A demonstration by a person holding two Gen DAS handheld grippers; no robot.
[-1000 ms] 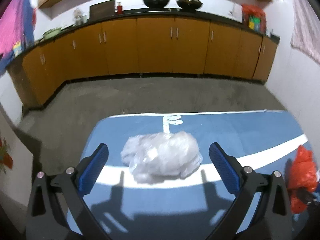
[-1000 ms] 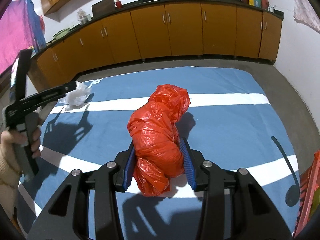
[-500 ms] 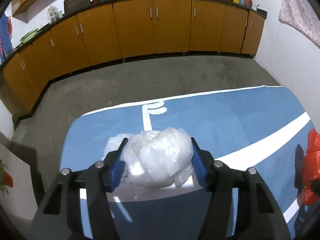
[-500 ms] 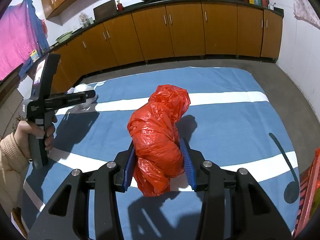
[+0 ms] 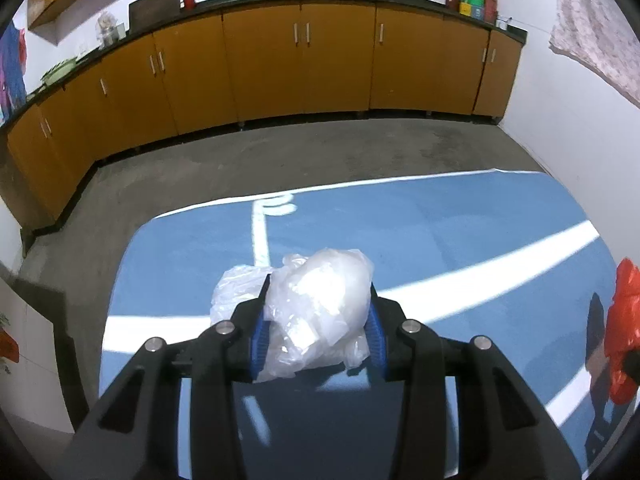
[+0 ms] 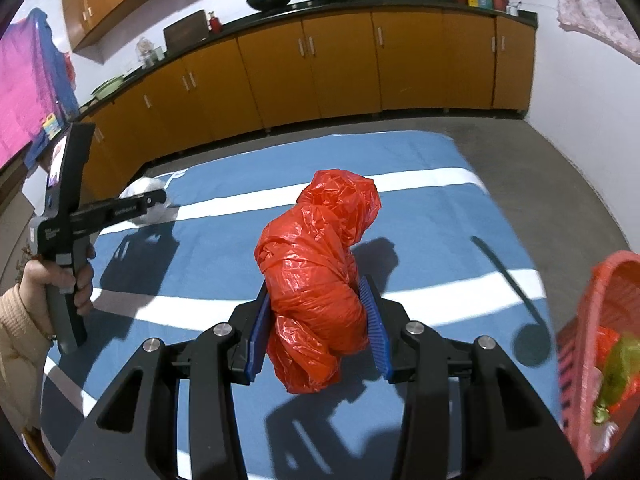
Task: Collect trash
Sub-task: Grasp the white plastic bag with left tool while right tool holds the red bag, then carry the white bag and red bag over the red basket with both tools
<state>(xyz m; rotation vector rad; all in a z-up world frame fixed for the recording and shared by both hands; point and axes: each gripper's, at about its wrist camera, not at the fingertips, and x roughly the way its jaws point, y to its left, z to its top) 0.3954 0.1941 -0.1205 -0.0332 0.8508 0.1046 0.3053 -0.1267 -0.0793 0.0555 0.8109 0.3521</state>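
Note:
My left gripper (image 5: 316, 312) is shut on a crumpled clear plastic bag (image 5: 320, 300), held just above the blue mat (image 5: 420, 232). My right gripper (image 6: 318, 320) is shut on a crumpled red plastic bag (image 6: 320, 256) and holds it above the mat (image 6: 420, 216). In the right wrist view the left gripper (image 6: 156, 200) shows at the left with the clear bag (image 6: 142, 192) at its tip. The red bag (image 5: 624, 320) shows at the right edge of the left wrist view.
A red basket (image 6: 600, 344) with some trash in it stands at the right edge of the right wrist view. Orange cabinets (image 5: 300, 68) line the far wall beyond a grey concrete floor (image 5: 280, 164). A white wall (image 5: 580, 120) is on the right.
My left gripper closed on the clear bag, which lay between its open fingers, and lifted it. My right gripper kept hold of the red bag; the red basket came into its view.

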